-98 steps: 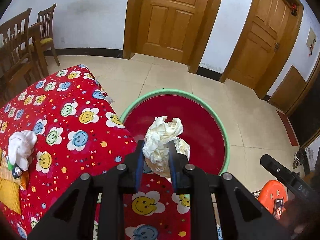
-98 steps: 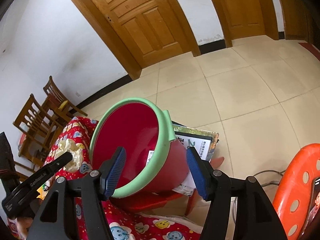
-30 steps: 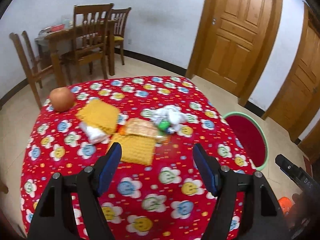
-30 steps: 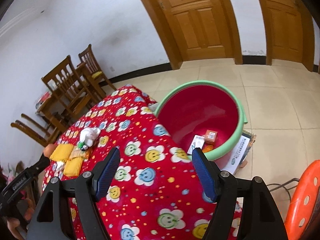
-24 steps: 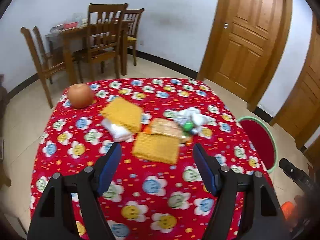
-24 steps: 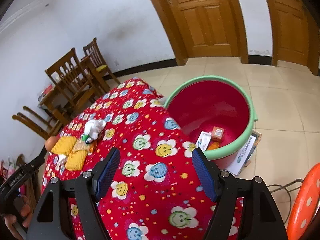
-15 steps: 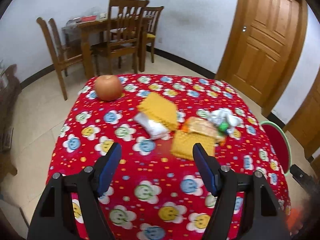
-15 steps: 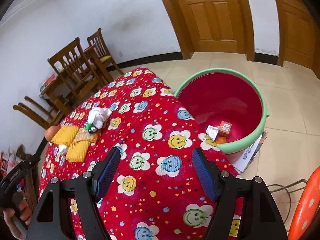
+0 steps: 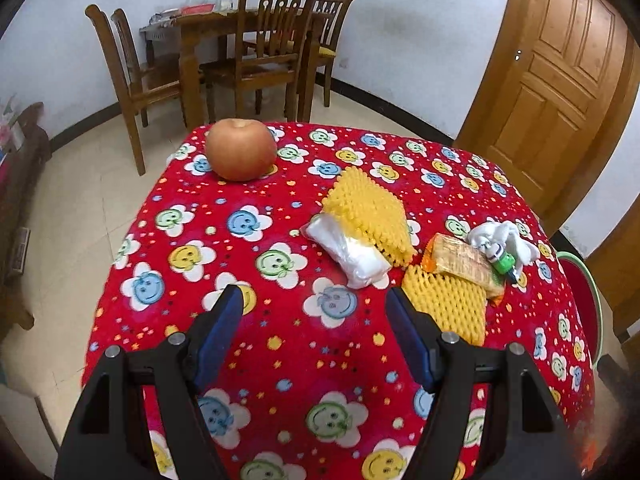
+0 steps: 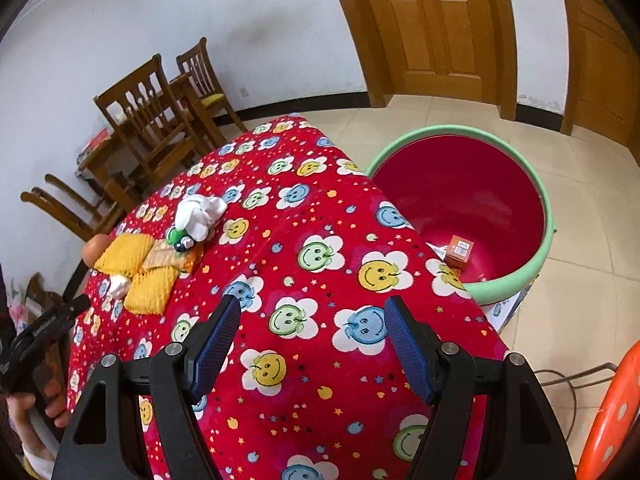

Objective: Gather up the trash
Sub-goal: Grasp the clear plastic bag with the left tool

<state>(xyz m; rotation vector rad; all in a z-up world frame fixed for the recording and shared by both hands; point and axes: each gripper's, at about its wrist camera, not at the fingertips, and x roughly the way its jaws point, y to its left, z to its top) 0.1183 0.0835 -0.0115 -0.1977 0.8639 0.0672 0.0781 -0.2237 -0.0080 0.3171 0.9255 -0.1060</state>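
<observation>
The left gripper (image 9: 314, 300) hangs over the near part of the table (image 9: 224, 240), its jaws apart with nothing between them — only the red smiley-flower cloth shows in the gap. Just beyond its right finger lies a cluster of trash: a white plastic bag (image 9: 348, 250) partly tucked under a yellow foam net (image 9: 366, 210), a second yellow foam net (image 9: 446, 306) nearer and to the right, and an orange snack wrapper (image 9: 462, 260) resting on that net's far edge. To the right of the wrapper sits a crumpled white tissue (image 9: 500, 238) with a small green bottle (image 9: 502, 260) touching it. An apple (image 9: 241, 149) stands well apart at the far left of the table.

The right gripper (image 10: 312, 316) hovers over the table's other side, jaws likewise apart and holding nothing. From here the same trash cluster lies far to the left. The red bin with a green rim (image 10: 548, 216) stands on the floor just beside the table's right edge; inside it are a small orange box (image 10: 460, 250) and a white card. A person's hand (image 10: 36, 412) grips the left gripper's handle at the lower left. Wooden chairs (image 9: 272, 52) stand along the far wall, and an orange stool (image 10: 612, 412) is at the near right.
</observation>
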